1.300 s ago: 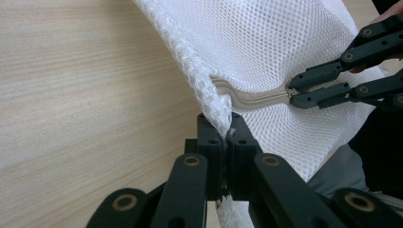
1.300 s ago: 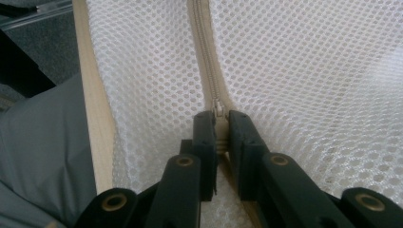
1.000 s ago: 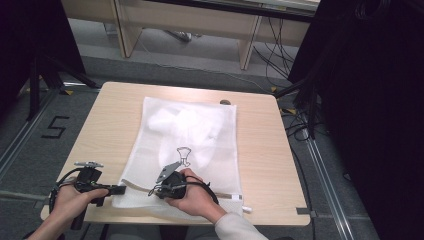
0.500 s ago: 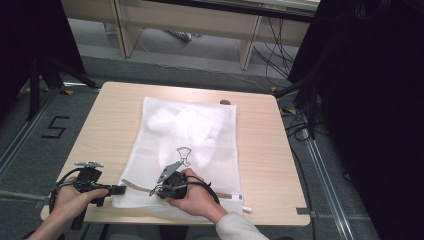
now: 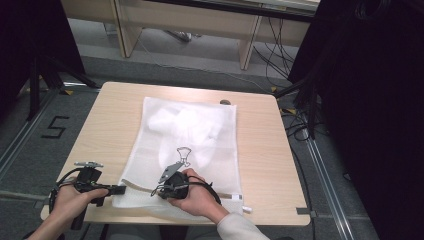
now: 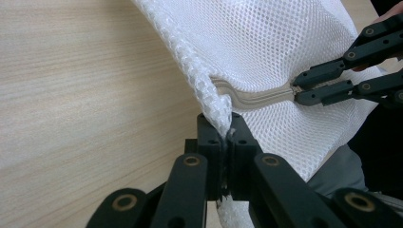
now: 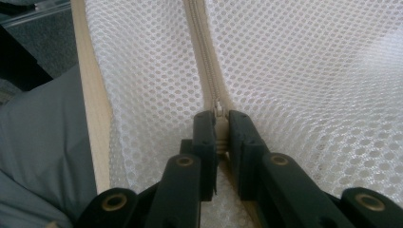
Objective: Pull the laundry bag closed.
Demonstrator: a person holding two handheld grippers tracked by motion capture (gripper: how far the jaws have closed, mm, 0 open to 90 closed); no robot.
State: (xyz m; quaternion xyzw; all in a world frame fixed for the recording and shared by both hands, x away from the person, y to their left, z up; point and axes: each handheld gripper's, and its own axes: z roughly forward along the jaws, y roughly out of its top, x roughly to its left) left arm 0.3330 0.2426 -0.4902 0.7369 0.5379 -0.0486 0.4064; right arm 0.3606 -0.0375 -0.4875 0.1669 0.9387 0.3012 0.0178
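A white mesh laundry bag [image 5: 200, 145] lies flat on the light wooden table [image 5: 110, 120], with something white [image 5: 185, 122] inside it. Its zipper [image 5: 136, 186] runs along the near edge. My left gripper [image 5: 121, 189] is shut on the bag's near left corner; in the left gripper view the mesh [image 6: 266, 42] is pinched between the jaws of the left gripper [image 6: 226, 135]. My right gripper [image 5: 156, 190] is shut on the zipper pull [image 7: 218, 111], with the zipper [image 7: 202, 42] running away ahead of the right gripper [image 7: 219, 126]. The right gripper [image 6: 300, 88] also appears on the zipper [image 6: 256, 97] in the left gripper view.
The table's near edge [image 7: 92, 104] runs just beside the bag, with the person's grey trouser leg [image 7: 43, 142] beyond it. Wooden furniture legs [image 5: 247, 45] and floor cables [image 5: 300, 125] lie past the far side. Dark curtains [image 5: 370, 100] stand at the right.
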